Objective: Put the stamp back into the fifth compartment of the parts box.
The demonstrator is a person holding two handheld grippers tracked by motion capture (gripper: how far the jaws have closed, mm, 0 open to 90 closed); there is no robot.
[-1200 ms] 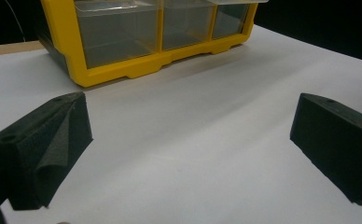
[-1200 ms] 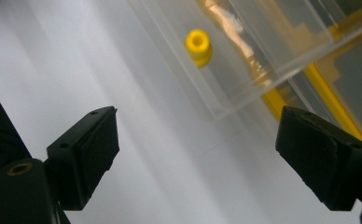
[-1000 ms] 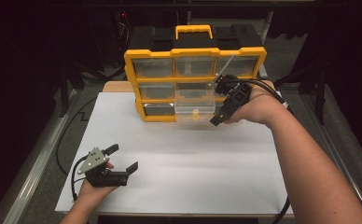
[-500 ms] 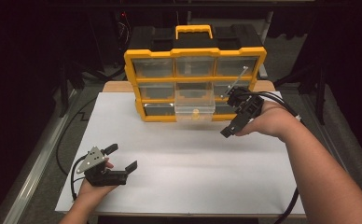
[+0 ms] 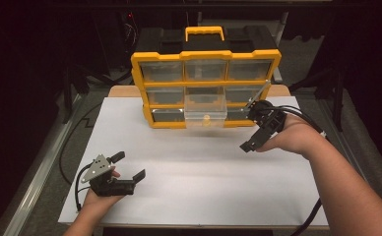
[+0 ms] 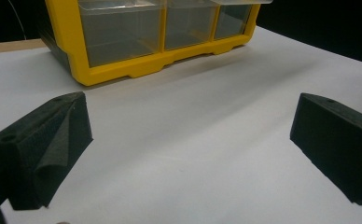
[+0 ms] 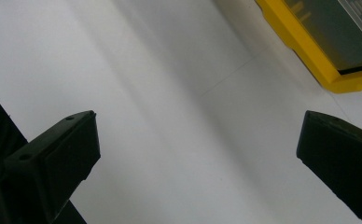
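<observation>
A yellow organizer (image 5: 206,83) with clear drawers stands upright at the back of the white table top (image 5: 204,191). One clear drawer (image 5: 206,110) in its middle column is pulled out, with a small yellow item (image 5: 206,118) inside. My right gripper (image 5: 250,129) hangs just right of that drawer, apart from it. Its jaws have just been opening and nothing is between them; they stand wide over bare white surface (image 7: 198,140), with the organizer's yellow corner (image 7: 326,70) beyond. My left gripper (image 5: 129,165) rests open at the front left, pointing at the organizer (image 6: 123,70), empty (image 6: 188,135).
The organizer carries a yellow handle (image 5: 205,33) on top. A strip of wooden table (image 5: 122,91) shows behind the white sheet. A grey rail (image 5: 36,172) runs along the left edge, and black cables trail from both grippers. Dark surroundings all round.
My right gripper has drawn back from the pulled-out drawer, moving right, nearer and lower, with its jaws spreading. The drawer stays out. The left gripper has not moved.
</observation>
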